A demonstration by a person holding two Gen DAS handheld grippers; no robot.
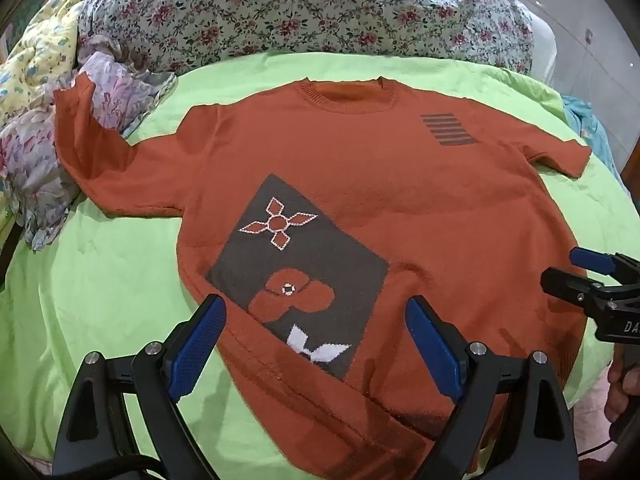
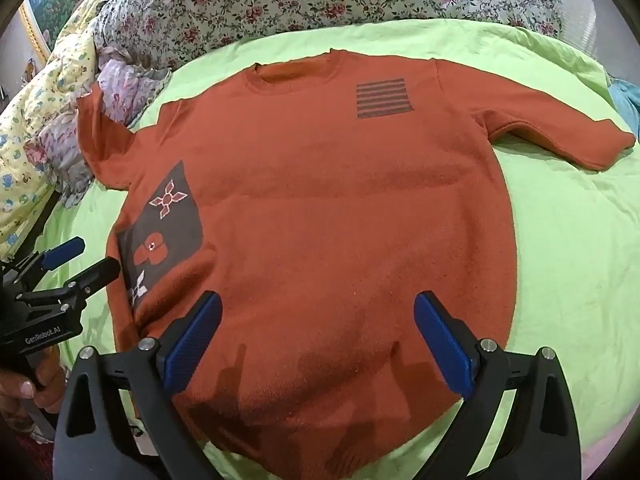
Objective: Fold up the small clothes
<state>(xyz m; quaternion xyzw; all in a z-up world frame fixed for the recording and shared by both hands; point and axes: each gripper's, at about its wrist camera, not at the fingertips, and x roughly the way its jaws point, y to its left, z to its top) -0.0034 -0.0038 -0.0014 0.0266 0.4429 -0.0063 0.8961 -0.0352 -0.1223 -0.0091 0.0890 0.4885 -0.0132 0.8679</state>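
Left wrist view
Left gripper (image 1: 316,316): nearest the lens, jaws spread wide and empty, blue pads facing each other, poised over the lower front of the sweater.
Sweater (image 1: 360,184): rust-orange knit, short sleeves, lying face up and flat on the green sheet (image 1: 100,280), collar away from the camera, hem toward it.
Dark patch (image 1: 304,268): grey panel with flower motifs, sitting between the left gripper's two fingers in this view.
Striped block (image 1: 447,129): dark bars on the chest, near the collar.
Left sleeve (image 1: 88,136): its cuff rides up onto a crumpled pastel floral cloth (image 1: 36,152).
Right gripper (image 1: 576,276): enters from the right edge, seen side-on over the sweater's right flank; jaws parted, nothing between them.
Floral bedding (image 1: 304,8): heaped beyond the collar.

Right wrist view
Right gripper (image 2: 318,314): jaws released wide, empty, hovering over the sweater's (image 2: 328,208) lower middle; its shadow falls on the knit near the hem.
Left gripper (image 2: 86,260): at the left edge, fingers apart and holding nothing, tips at the sweater's side edge beside the dark patch (image 2: 160,232).
Hand (image 2: 24,392): fingers wrapped around the left gripper's handle, low at the left edge.
Right sleeve (image 2: 560,136): spread flat on the green sheet (image 2: 568,260).
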